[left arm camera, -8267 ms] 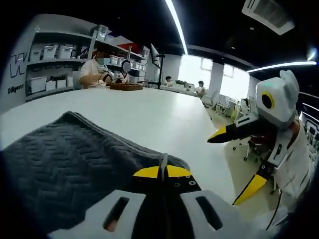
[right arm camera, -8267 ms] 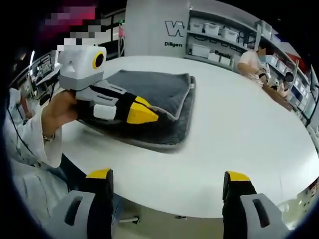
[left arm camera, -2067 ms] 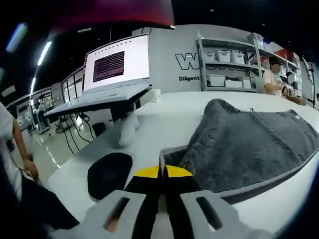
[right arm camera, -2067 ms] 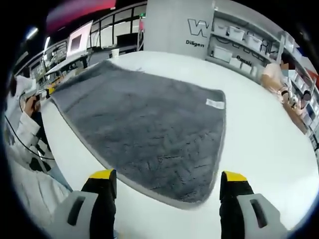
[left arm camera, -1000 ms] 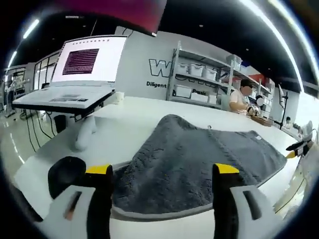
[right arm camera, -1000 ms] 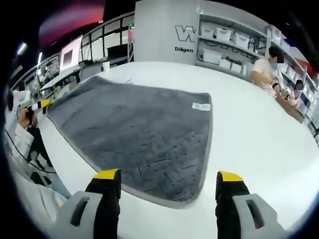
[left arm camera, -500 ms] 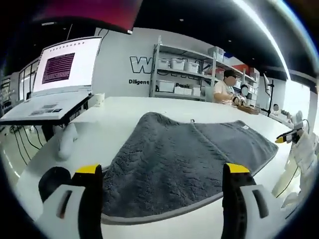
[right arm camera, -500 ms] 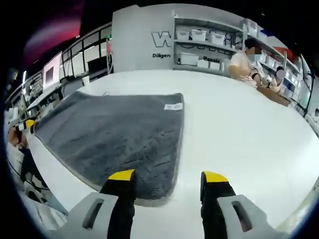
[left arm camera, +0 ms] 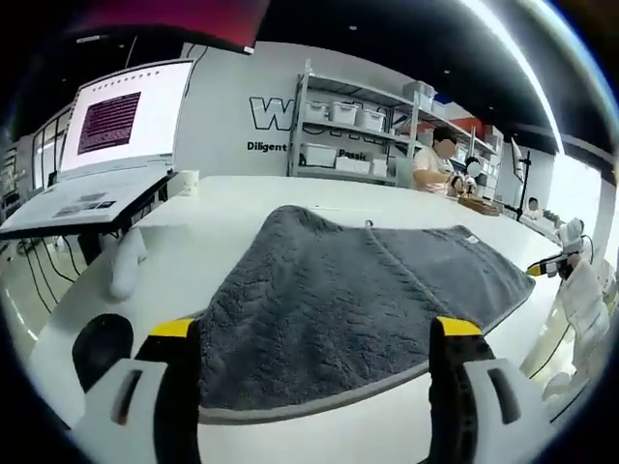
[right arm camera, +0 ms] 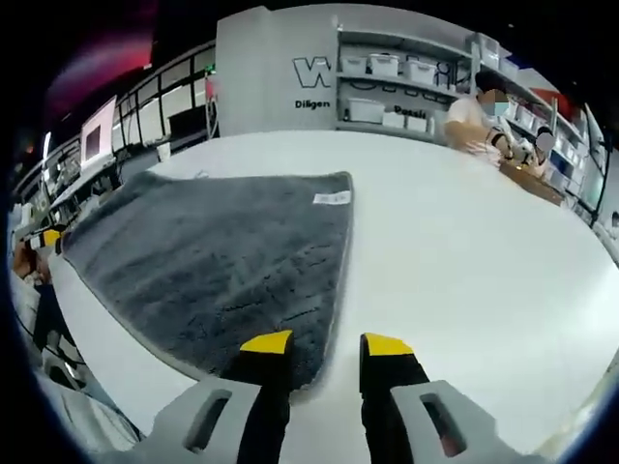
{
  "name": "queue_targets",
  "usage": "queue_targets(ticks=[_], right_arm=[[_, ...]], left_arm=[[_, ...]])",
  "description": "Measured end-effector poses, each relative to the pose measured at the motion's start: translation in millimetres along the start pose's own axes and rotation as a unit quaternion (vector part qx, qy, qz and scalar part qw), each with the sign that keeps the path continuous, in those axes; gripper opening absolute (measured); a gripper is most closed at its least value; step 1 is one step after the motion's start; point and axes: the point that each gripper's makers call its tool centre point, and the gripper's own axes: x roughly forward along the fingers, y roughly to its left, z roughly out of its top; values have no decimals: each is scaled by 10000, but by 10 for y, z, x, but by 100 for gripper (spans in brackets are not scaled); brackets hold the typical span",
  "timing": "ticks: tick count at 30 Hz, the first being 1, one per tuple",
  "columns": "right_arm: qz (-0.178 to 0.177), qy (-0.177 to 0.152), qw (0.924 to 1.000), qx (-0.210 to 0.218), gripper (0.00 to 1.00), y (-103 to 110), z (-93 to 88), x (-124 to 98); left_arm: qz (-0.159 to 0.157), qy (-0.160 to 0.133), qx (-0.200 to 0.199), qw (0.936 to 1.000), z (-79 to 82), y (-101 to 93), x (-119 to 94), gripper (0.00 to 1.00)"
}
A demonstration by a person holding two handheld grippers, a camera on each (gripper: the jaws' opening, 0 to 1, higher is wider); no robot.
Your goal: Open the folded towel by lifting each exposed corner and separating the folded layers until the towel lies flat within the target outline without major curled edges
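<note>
The grey towel (left arm camera: 358,290) lies spread in one layer on the white table (left arm camera: 242,193), with a slight hump at its far left corner. My left gripper (left arm camera: 314,329) is open wide, just short of the towel's near edge, nothing between its jaws. In the right gripper view the towel (right arm camera: 213,261) shows a white label (right arm camera: 332,197) at a far corner. My right gripper (right arm camera: 327,342) stands open by a narrow gap, its jaws either side of the towel's near corner. The left gripper (right arm camera: 46,238) appears at that view's left edge, the right gripper (left arm camera: 553,267) at the left view's right edge.
A screen on a stand (left arm camera: 121,121) and a black round pad (left arm camera: 102,340) sit left of the towel. Shelves with bins (left arm camera: 353,121) line the back wall. A person (left arm camera: 433,164) sits at the table's far side. Bare white table (right arm camera: 484,251) stretches right of the towel.
The towel was opened out from its folded state. My left gripper let go of the towel's edge and opened wide. My right gripper's jaws narrowed around the near corner.
</note>
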Motion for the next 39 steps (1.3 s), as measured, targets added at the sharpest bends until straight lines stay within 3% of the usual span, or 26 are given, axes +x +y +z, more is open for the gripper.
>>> queue_targets(ticks=[3,8,21,39], right_arm=[[17,43,10000,-14,16,-4,-31,24],[95,2,9999,-60,0,4,-49,47],[-17,96,9996,-277,0,-44,-63,71],[-143,164,9996,-175,0,-197,-136,-10]], left_arm=[[-24,42,-32,10000,-17,-4,2,96],[-16,68,-51,10000,-32,5,1,95],[-33,105,-62,9999,-25,-18,0,95],[-84,326,-13,9994,-114,-49,50,94]])
